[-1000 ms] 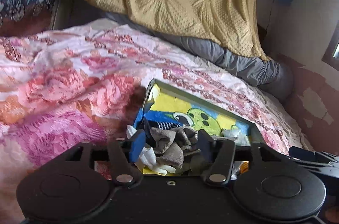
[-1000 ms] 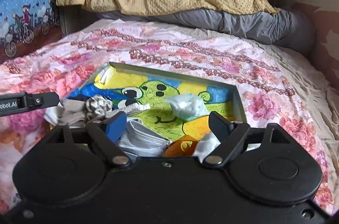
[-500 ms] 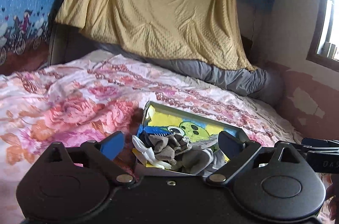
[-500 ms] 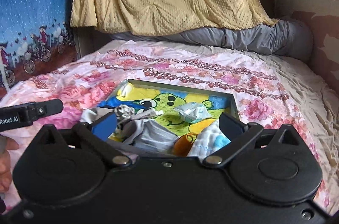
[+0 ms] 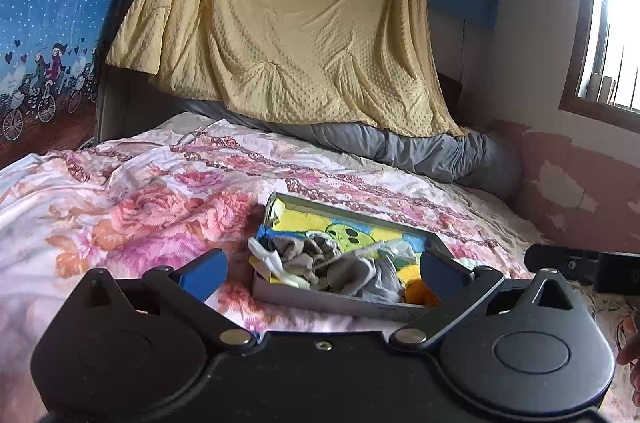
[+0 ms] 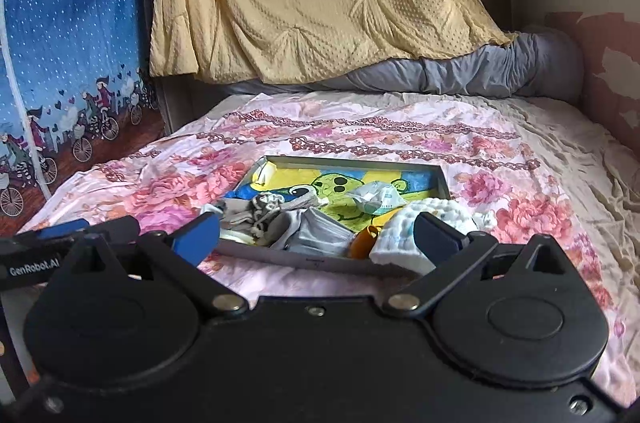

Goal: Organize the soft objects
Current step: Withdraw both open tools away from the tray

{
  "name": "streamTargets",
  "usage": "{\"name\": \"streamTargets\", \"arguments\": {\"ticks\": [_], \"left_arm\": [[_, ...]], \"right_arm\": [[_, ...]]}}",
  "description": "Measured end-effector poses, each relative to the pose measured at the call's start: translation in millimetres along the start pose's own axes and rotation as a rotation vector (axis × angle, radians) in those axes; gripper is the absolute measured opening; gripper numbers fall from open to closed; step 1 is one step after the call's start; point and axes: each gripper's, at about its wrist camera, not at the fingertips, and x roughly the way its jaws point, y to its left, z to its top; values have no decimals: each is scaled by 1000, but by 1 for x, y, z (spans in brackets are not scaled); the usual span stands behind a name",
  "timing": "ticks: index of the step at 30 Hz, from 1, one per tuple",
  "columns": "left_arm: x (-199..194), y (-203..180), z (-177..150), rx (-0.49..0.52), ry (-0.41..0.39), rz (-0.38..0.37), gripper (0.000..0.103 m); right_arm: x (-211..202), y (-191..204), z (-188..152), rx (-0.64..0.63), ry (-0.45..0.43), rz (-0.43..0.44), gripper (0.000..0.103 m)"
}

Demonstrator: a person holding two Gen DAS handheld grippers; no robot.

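A shallow grey tray [image 5: 332,303] [image 6: 304,261] with a green cartoon picture inside lies on the flowered bedspread. It holds grey socks [image 5: 352,271] [image 6: 308,235], white cloth [image 5: 276,263], a crumpled face mask [image 6: 376,197], an orange item [image 6: 362,241] and a white padded cloth [image 6: 412,227] at its right corner. My left gripper [image 5: 322,269] is open and empty, held back from the tray's near edge. My right gripper [image 6: 318,235] is open and empty, also short of the tray. The left gripper's body shows at the left edge of the right wrist view [image 6: 60,243].
The flowered bedspread [image 5: 140,207] [image 6: 480,151] covers the bed. A grey rolled quilt [image 5: 420,151] [image 6: 460,75] and a hanging yellow blanket [image 5: 288,23] are at the head. A pink wall [image 5: 580,191] is right, a blue curtain [image 6: 60,43] left.
Both grippers opened wide and pulled back and up from the tray. The socks and cloths that were between the fingers now lie in the tray.
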Motion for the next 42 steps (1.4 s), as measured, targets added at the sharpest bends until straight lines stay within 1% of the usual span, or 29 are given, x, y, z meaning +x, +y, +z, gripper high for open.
{"name": "streamTargets", "arguments": {"ticks": [6, 11, 17, 24, 35, 42], "left_arm": [[-22, -1, -14, -13, 5, 3, 102], [-36, 2, -24, -22, 9, 17, 102], [-53, 5, -33, -17, -3, 28, 102], [-72, 2, -42, 9, -20, 35, 102], [-92, 0, -53, 46, -19, 59, 102], [-92, 1, -61, 67, -8, 74, 102]], "right_arm": [[-27, 2, -18, 19, -26, -1, 103], [-40, 2, -28, 35, -43, -16, 103], [-62, 11, -44, 29, -62, -34, 103], [-81, 22, -62, 22, -66, -34, 103], [-91, 23, -84, 50, -58, -54, 103], [-92, 24, -100, 56, -40, -66, 103]]}}
